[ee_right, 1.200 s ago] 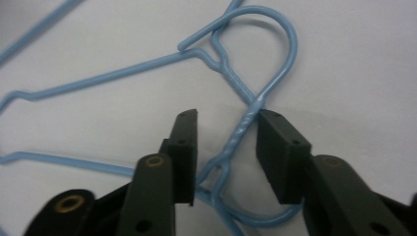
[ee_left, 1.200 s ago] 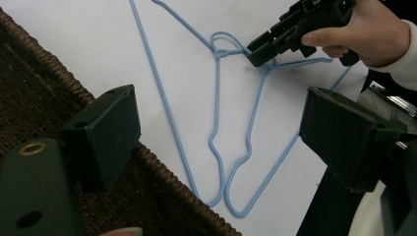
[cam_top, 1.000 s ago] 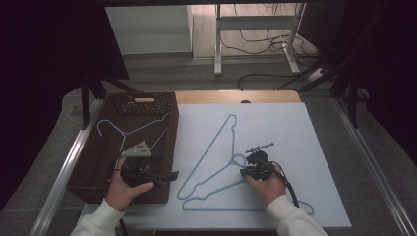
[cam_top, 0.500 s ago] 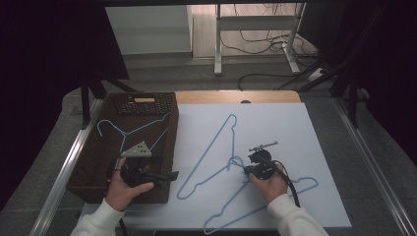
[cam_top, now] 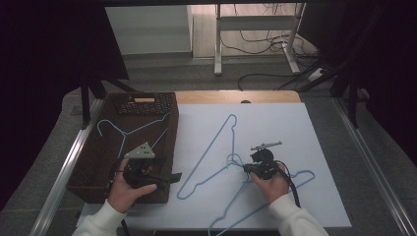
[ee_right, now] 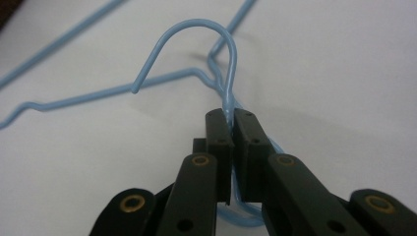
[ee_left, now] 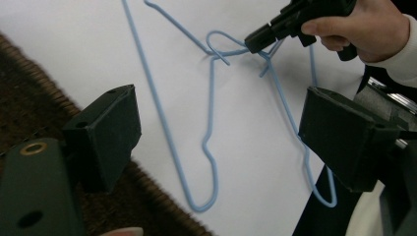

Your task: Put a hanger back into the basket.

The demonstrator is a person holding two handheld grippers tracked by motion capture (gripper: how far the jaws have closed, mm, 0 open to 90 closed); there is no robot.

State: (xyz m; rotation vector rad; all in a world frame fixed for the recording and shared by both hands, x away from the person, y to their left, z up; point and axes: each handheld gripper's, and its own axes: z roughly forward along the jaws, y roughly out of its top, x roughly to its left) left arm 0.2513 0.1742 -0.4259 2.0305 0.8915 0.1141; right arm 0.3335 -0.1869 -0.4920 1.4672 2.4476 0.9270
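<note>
On the table: a smooth white sheet covers most of the top, with a strip of pale wood bare at the far edge.
Basket: a dark brown woven tray, rectangular and coarse in texture, stands at the left of the sheet, touching its edge.
Hanger in the basket: a thin blue wire hanger lies inside it, hook toward the far left corner.
Hanger on the sheet: a second blue wire hanger, a slim triangle with notched shoulders, lies flat near the middle of the sheet, its hook curling by the right gripper.
Gripped hanger: a third blue wire hanger runs from the right gripper toward the near edge; its rounded hook rises just past the jaw tips, and its neck crosses the flat hanger's hook.
Right gripper: black, blocky jaws pressed together on the wire neck below that hook.
Left gripper: held over the basket's near right corner, its square matt pads set wide apart with nothing between them.
</note>
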